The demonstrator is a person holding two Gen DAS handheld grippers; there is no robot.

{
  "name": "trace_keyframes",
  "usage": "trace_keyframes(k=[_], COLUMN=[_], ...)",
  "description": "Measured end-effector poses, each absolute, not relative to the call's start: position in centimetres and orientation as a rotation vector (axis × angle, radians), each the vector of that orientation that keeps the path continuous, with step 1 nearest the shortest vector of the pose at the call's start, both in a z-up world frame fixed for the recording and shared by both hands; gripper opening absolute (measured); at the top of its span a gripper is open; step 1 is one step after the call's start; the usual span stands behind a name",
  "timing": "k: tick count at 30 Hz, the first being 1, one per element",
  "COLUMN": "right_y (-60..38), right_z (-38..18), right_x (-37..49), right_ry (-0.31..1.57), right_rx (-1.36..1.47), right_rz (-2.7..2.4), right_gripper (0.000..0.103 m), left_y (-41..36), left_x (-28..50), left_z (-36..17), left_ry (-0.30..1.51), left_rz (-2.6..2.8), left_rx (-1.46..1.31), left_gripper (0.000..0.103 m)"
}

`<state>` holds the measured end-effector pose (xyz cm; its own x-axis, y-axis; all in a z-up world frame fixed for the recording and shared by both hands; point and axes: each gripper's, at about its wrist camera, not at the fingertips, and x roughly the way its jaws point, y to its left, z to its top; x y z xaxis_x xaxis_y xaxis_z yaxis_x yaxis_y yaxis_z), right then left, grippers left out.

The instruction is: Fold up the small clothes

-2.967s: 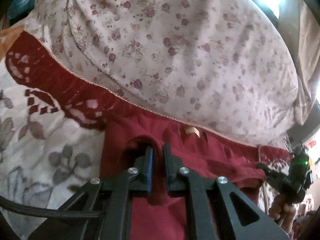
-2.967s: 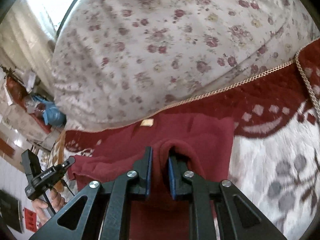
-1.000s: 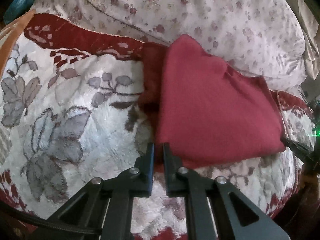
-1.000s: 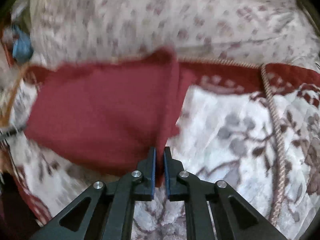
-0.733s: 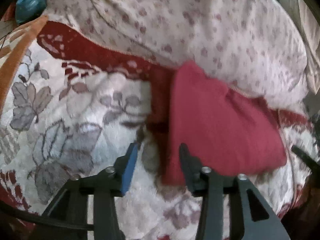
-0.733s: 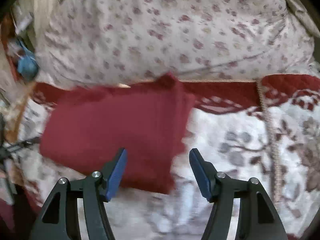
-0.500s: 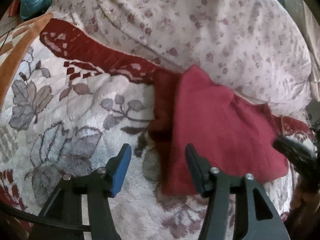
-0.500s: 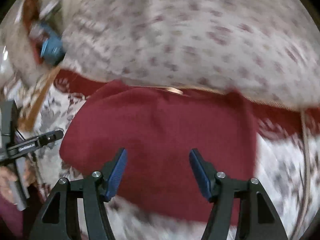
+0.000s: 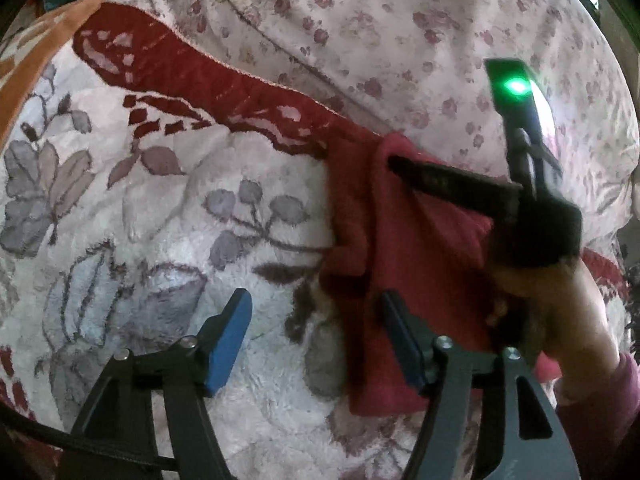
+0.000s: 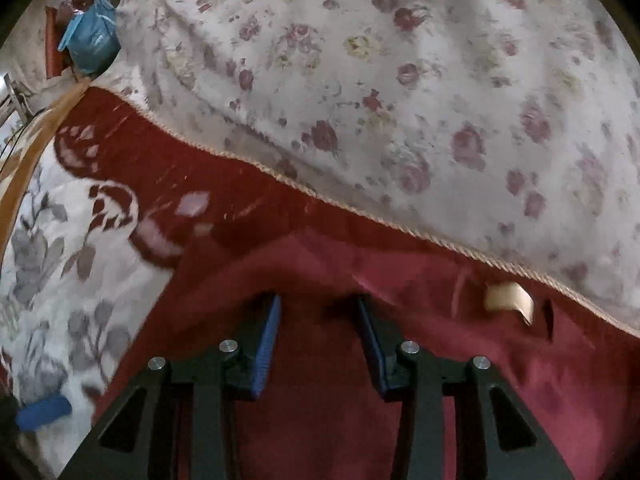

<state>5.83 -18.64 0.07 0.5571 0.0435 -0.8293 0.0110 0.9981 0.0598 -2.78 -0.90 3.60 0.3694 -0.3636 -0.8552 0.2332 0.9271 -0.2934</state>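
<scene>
A dark red garment (image 9: 404, 276) lies folded on the white-and-red floral blanket (image 9: 160, 216). My left gripper (image 9: 316, 320) is open and empty, just above the garment's near left corner. In the left wrist view my right gripper (image 9: 404, 164) reaches across the garment to its far left corner. In the right wrist view my right gripper (image 10: 318, 304) is open, its blue pads (image 10: 270, 340) just over the red garment (image 10: 340, 400). A tan label (image 10: 508, 300) shows on the garment at the right.
A large floral quilt (image 10: 400, 100) is heaped right behind the garment, edged with a braided cord (image 10: 360, 212). A blue bag (image 10: 88, 36) sits at the far left past the bed. The person's hand (image 9: 560, 312) holds the right gripper.
Both grippers pulled the garment's edge over toward me, then opened and let go. The right gripper has since swung left across the garment to its far left corner.
</scene>
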Motion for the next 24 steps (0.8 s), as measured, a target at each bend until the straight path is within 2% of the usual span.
trace_keyframes(k=[7,10,13,14,15,16,21,24], right_y=[-19.3,-18.7,-16.8,-16.3,-15.9,-15.5,-13.7,-12.6], right_z=[1.7,2.8,2.3,1.9,1.2,0.4,1.4,0.8], right_x=[6.0,5.1,5.6,5.9,6.3,6.7,6.1,6.4], right_ry=[0.983,0.97,1.008,1.021,1.047,1.078,1.082,1.127], right_rx=[0.128,0.184,0.132,0.132,0.143,0.153,0.103,-0.015], right_rz=[0.041,0.111,0.139,0.146,0.157,0.157,0.179,0.13], right_gripper=[0.044,0.053,0.053,0.057,0.07,0.077,0.088,0.089], left_y=[-0.7,-0.4,-0.4,-0.4,-0.4,-0.4,-0.4,-0.9], left_x=[-3.5,-3.6,-3.5,-3.4,-3.4,-3.3,-3.2,-3.3], left_z=[4.3,4.5,4.3,4.3,4.3,4.3,4.2,4.3], left_ry=[1.109,1.097,1.11,1.112,1.113,1.116,1.125,1.126], left_rz=[-0.397,-0.38,-0.37,-0.368,-0.365,-0.365,-0.376,-0.388], left_rx=[-0.133,-0.126,-0.129,-0.128,-0.127,-0.131,-0.143,-0.131], left_gripper=[0.066,0.066,0.066,0.066,0.066,0.067,0.071,0.072])
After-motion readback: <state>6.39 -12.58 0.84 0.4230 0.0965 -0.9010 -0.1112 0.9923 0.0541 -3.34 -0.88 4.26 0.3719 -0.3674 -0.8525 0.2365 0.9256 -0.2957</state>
